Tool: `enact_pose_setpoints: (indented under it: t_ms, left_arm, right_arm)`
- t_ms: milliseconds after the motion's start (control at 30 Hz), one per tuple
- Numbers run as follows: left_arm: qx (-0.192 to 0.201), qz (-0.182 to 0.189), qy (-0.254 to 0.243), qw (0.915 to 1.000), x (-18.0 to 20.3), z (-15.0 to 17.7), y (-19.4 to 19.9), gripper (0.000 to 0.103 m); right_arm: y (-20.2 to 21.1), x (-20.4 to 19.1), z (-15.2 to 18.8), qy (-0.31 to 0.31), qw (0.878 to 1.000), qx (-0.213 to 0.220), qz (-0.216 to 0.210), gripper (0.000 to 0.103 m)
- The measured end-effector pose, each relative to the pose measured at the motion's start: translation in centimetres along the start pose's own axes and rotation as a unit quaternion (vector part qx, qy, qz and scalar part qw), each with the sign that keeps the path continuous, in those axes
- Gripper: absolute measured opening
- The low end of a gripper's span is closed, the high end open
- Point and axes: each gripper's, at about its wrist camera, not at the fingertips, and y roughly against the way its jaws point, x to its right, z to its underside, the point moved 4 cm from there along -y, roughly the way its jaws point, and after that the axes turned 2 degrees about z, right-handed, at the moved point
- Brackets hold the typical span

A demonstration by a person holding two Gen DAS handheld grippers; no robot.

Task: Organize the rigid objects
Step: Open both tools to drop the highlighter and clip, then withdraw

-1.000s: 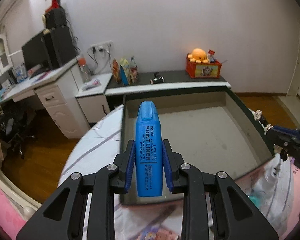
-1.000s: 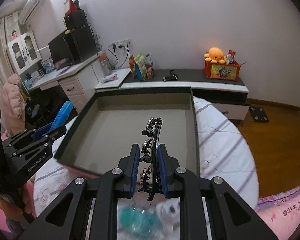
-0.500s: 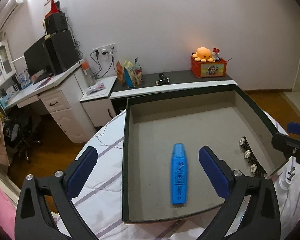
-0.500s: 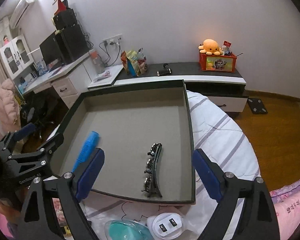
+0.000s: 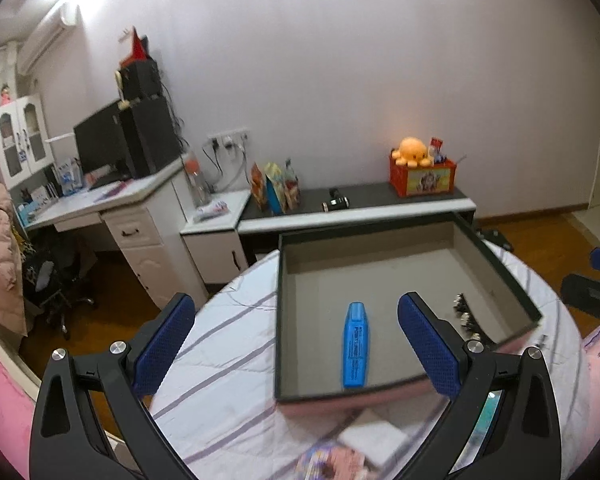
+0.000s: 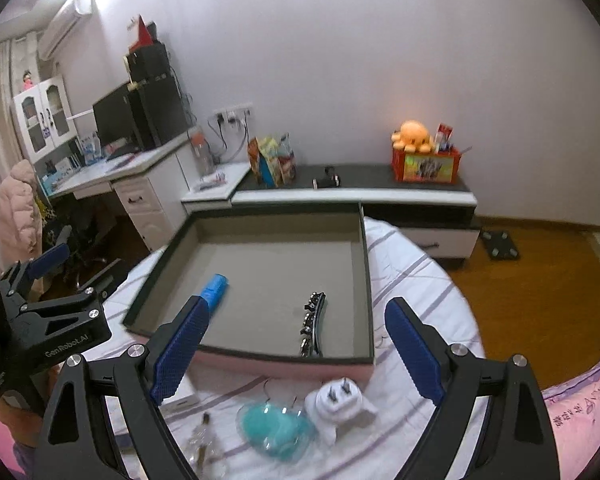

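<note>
left gripper (image 5: 296, 344): jaws spread wide, holding nothing, raised over near-left edge of tray; blue pads either side of the highlighter in left wrist view, no contact.
right gripper (image 6: 294, 344): jaws spread wide, holding nothing, raised over near edge of tray.
tray (image 6: 366, 280): dark rim, grey floor, pink base, sitting on striped white cover (image 5: 220, 344) of the round surface.
blue highlighter (image 5: 355, 350): flat on tray floor, near-left part, long axis running near-to-far; partly hidden behind left pad in right wrist view (image 6: 215, 287).
black hair clip (image 6: 312, 324): studded, flat on tray floor, near-right part, close to right wall; well apart from highlighter; also seen at right of tray in left wrist view (image 5: 464, 314).
outside tray, near side: white plug adapter (image 6: 340, 400), prongs up, just beside teal translucent item (image 6: 274, 426); small clear item (image 6: 202, 438) further left, blurred, can't tell what.
more near-side items: white flat block (image 5: 372, 436) and a colourful printed packet (image 5: 332, 462) just beyond tray's near wall, blurred.
background: white desk (image 5: 112, 208) far left, low cabinet with orange plush (image 6: 414, 134) on red box (image 6: 426, 166) far right.
</note>
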Motion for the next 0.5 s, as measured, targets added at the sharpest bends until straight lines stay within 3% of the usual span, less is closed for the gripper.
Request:
enact_pose_setpoints:
  t_ms: [133, 367, 500]
  left_arm:
    - [0.032, -0.009, 0.001, 0.9995, -0.5, 0.9, 5.0, 0.103]
    - [0.055, -0.033, 0.008, 0.9979, -0.9, 3.4, 11.7, 0.103]
    - [0.057, -0.032, 0.003, 0.9979, -0.3, 5.3, 13.8, 0.103]
  right_arm:
    - [4.6, -0.7, 0.9, 0.008, 0.999, 0.029, 0.011, 0.091]
    - [11.4, -1.5, 3.9, 0.018, 0.998, 0.063, 0.022, 0.091]
    - [13.3, -1.6, 6.4, 0.006, 0.998, 0.056, 0.017, 0.091]
